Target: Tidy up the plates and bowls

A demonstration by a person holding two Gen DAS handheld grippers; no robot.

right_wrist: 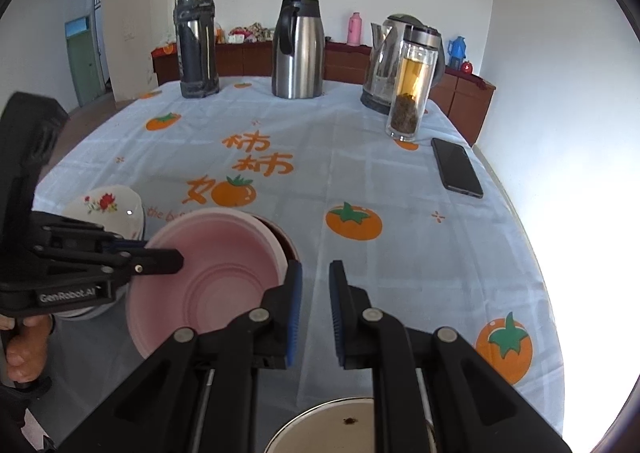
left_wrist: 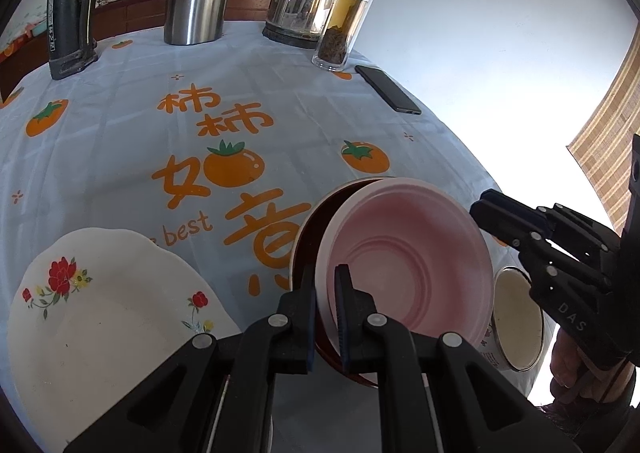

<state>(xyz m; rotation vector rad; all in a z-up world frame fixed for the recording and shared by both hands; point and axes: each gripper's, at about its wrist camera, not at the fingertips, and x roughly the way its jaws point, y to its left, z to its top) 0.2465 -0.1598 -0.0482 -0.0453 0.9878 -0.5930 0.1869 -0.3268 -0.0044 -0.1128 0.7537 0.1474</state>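
1. White floral plate (left_wrist: 100,317) is sitting left of my left gripper (left_wrist: 325,317).
2. Left gripper is pinching the pink bowl (left_wrist: 408,261) rim; bowl is tilting inside the dark red bowl (left_wrist: 308,229).
3. My right gripper (right_wrist: 315,309) is hanging slightly parted, gripping nothing, just right of the bowls.

A tall dark flask (right_wrist: 196,41), a shiny steel jug (right_wrist: 297,49) and a silver kettle (right_wrist: 386,61) stand far back on the blue cloth-covered surface (right_wrist: 360,181) (orange fruit pictures). A glass tea bottle (right_wrist: 412,85) stands near a flat black phone (right_wrist: 456,167).
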